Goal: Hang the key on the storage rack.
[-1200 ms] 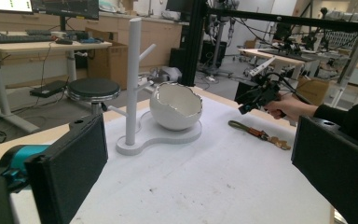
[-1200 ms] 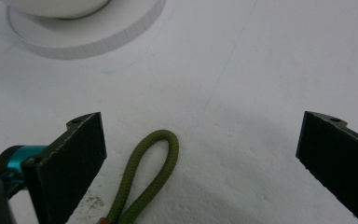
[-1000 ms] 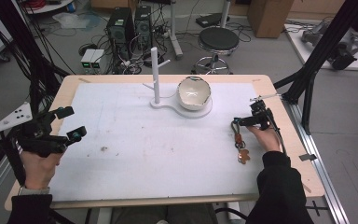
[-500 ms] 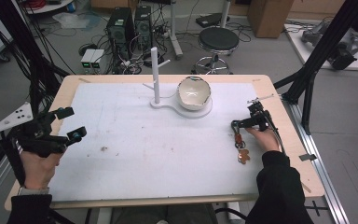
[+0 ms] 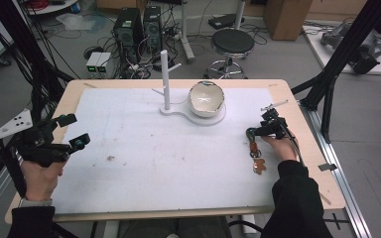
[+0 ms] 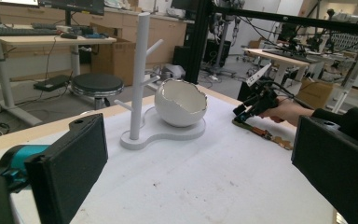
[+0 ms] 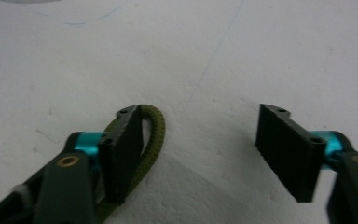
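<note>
High view: the right gripper [image 5: 256,132] sits low over the white mat near the table's right edge, tips on the green cord loop [image 5: 250,134] that heads a keychain [image 5: 256,156]. The keychain's long axis runs from that loop toward the table's near edge, ending in a brown charm [image 5: 259,167] just beside the right hand [image 5: 278,147]. The left gripper [image 5: 72,133] hovers at the table's left edge, jaws apart and holding nothing — well away from the keychain, so the right hand is the nearer one by far.

Left gripper view: its two black jaws stand wide with only mat between them; beyond lie the white peg stand [image 6: 140,79] and the broken-shell bowl [image 6: 181,102] on its base, and farther right the other hand bent over the keychain [image 6: 266,135].

Right gripper view: the jaws have just been closing but a gap remains. The cord loop [image 7: 153,135] lies against the outer side of the left-hand jaw, not between the pads — the grip looks to need a shift toward that side.
</note>
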### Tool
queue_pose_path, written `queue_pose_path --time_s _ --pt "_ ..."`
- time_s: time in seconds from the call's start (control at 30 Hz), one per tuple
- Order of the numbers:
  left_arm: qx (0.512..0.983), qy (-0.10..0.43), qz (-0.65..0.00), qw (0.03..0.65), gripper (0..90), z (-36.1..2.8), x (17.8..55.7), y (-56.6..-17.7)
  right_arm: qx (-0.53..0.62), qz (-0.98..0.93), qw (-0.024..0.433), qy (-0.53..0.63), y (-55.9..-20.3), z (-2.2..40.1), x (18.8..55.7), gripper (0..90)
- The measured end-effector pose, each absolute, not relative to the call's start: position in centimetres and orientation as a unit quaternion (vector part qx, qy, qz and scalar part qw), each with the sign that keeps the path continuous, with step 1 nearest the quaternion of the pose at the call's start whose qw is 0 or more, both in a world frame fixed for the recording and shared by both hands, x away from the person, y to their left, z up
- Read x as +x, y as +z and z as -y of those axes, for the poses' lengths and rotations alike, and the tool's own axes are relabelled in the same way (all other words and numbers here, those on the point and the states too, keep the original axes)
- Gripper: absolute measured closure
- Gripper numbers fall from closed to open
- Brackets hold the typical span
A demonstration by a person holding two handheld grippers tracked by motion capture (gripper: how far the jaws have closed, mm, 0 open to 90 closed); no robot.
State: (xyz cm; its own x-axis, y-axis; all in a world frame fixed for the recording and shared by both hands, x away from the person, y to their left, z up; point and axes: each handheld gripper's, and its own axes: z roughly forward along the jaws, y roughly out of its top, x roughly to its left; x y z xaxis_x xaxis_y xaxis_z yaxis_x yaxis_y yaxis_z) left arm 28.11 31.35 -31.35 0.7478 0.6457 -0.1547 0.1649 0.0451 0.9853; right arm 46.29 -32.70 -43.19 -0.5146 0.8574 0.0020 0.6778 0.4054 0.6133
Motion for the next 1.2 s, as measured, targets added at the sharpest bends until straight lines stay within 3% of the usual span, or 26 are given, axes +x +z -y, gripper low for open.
queue_pose_path --time_s 0.13,0.23,0.6,1.0,1.2 --pt "0.663 0.188 -0.307 0.657 3.9 -31.5 28.1 -31.3 0.447 -0.833 0.151 0.289 -43.0 32.3 46.0 66.5" --pt "0.660 0.190 -0.312 0.657 3.9 -31.8 28.1 -31.4 0.443 -0.835 0.144 0.294 -42.9 32.1 45.8 81.5" --pt "0.668 0.196 -0.312 0.647 3.9 -31.6 28.1 -31.4 0.447 -0.832 0.146 0.296 -42.7 32.0 45.7 83.2" --pt "0.689 0.232 -0.316 0.610 3.9 -30.8 27.6 -31.0 0.435 -0.783 0.205 0.395 -37.8 33.5 43.1 83.7" --pt "0.696 0.226 -0.306 0.609 3.9 -30.1 27.7 -30.8 0.420 -0.767 0.233 0.426 -34.4 34.6 41.7 83.7"
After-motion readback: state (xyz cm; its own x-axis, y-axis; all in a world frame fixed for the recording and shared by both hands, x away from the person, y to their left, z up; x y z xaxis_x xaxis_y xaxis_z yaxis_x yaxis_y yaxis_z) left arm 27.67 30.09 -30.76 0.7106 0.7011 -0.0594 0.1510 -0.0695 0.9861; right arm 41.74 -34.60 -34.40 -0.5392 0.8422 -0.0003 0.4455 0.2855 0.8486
